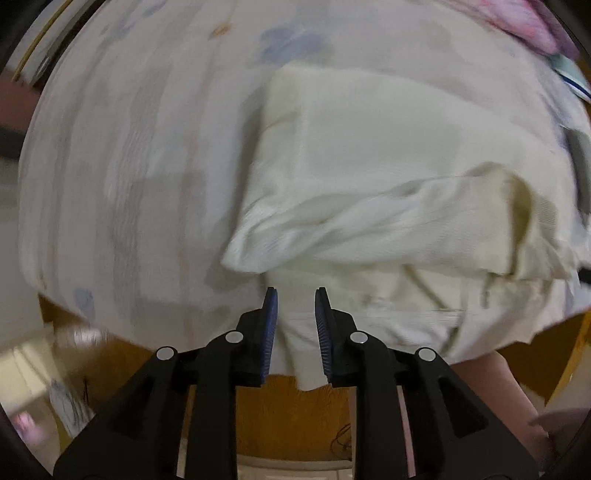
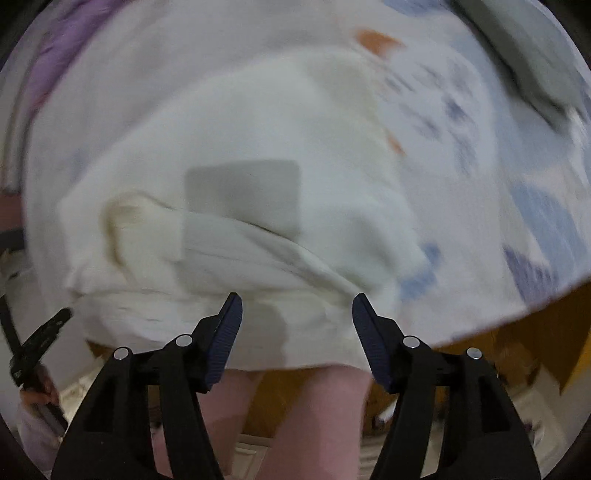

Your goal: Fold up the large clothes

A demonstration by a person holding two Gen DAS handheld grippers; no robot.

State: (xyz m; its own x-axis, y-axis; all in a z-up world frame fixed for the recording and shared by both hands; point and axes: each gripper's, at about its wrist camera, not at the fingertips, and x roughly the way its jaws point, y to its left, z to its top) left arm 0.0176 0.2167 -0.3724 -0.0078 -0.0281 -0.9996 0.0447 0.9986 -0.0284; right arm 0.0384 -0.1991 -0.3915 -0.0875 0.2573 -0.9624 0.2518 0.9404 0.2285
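Observation:
A cream garment lies partly folded on a bed with a pale patterned sheet; its near part hangs over the bed's front edge. One fold lies across it from left to right. My left gripper is open, its blue-padded fingers on either side of the hanging near edge, not clamped. In the right wrist view the same garment shows a square pocket patch. My right gripper is wide open just before the garment's near edge, holding nothing. Both views are blurred by motion.
A pink and purple cloth lies at the bed's far right, also in the right wrist view. A grey pillow lies far right. The wooden bed frame and a person's bare legs are below the grippers.

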